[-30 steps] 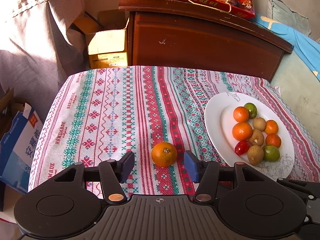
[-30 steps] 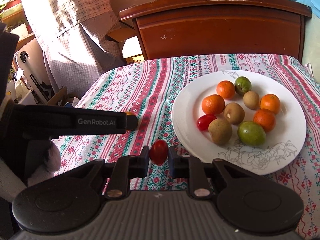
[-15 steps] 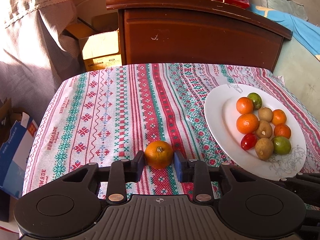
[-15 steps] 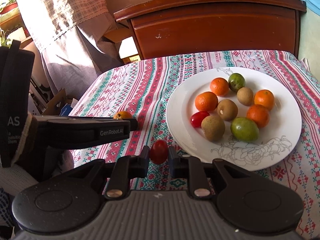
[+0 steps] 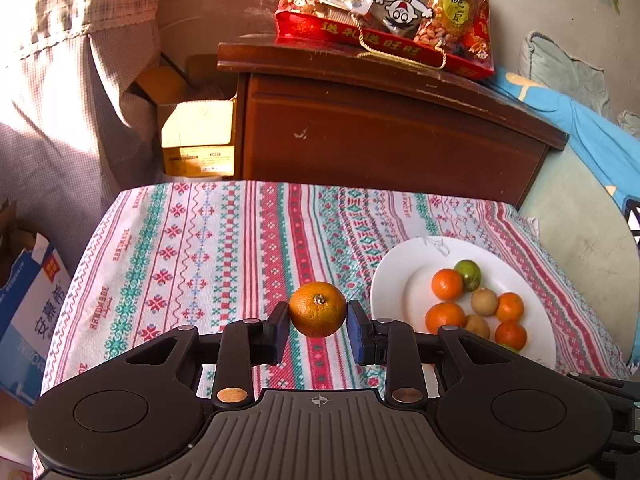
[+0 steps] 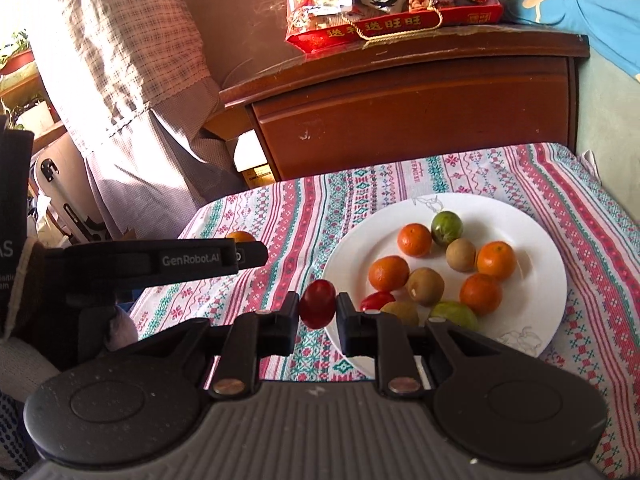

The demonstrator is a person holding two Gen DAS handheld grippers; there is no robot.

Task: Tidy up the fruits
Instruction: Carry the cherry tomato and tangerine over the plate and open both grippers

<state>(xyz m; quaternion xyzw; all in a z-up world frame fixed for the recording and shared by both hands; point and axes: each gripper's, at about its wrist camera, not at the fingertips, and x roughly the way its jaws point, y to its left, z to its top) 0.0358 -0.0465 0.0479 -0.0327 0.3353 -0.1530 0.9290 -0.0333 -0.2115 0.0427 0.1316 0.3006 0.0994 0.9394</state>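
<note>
My left gripper is shut on an orange tangerine, held above the striped tablecloth. My right gripper is shut on a small red tomato, held just left of the white plate. The plate carries several tangerines, kiwis, green fruits and one red tomato. In the right wrist view the left gripper's body reaches in from the left, with the tangerine peeking over it.
A dark wooden cabinet stands behind the table with a red snack bag on top. A cardboard box and a curtain lie to the left, a blue carton at the table's left edge.
The left gripper closed on the tangerine and lifted it off the cloth. The right gripper rose with the tomato; both views now look higher over the table.
</note>
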